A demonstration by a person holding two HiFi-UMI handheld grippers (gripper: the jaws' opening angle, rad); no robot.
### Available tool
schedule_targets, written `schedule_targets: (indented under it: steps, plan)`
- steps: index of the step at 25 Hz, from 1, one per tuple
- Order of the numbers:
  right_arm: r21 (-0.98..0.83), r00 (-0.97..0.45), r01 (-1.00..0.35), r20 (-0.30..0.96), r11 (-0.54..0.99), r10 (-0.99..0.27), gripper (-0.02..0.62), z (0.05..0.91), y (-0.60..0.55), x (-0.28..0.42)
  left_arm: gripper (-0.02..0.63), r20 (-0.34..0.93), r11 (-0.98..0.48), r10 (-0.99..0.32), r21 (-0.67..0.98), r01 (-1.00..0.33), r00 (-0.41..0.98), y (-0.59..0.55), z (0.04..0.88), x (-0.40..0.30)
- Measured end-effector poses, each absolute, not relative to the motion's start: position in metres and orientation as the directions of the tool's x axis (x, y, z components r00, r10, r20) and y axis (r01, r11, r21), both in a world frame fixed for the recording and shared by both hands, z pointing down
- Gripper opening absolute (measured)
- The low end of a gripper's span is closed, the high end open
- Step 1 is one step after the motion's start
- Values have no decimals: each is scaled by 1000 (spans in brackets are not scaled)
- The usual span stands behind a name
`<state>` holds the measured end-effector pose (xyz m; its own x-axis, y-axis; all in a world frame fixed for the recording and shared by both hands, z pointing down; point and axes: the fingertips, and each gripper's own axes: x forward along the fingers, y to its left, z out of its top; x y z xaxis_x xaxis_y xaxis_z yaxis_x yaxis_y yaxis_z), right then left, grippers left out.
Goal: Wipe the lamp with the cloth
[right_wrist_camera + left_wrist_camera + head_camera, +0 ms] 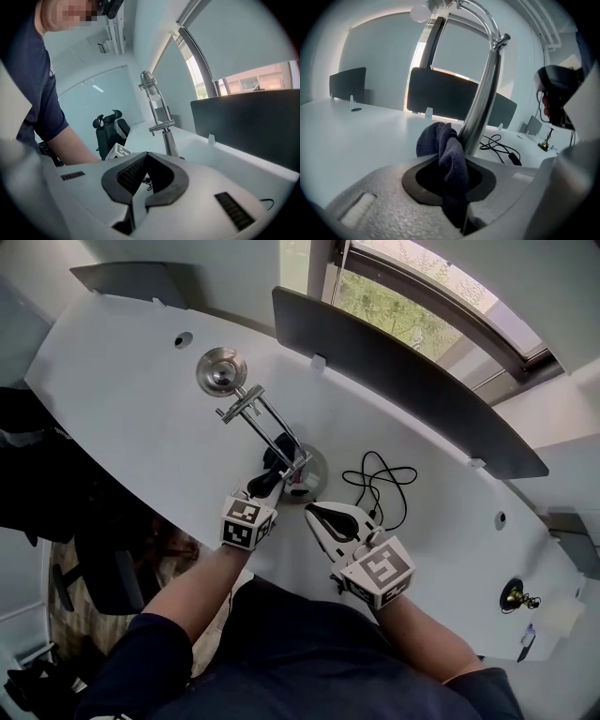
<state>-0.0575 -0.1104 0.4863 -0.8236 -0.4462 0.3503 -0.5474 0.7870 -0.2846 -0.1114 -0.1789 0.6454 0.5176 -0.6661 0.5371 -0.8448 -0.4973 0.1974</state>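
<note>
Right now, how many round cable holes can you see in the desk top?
2. The left hole lies beyond the lamp head; the right hole lies past the black cable. Others may be hidden.

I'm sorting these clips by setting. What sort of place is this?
Probably an open-plan office: a long white desk with dark divider panels, a black office chair, and a large window behind.
</note>
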Motion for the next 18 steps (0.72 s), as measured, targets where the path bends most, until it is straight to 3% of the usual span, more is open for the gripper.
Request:
schedule_targets:
  steps: [18]
  plan:
    - [-265,-813,-565,340,782,-472,9,470,-82,-22,63,568,-525,-612,228,-820,550,-119,651,-64]
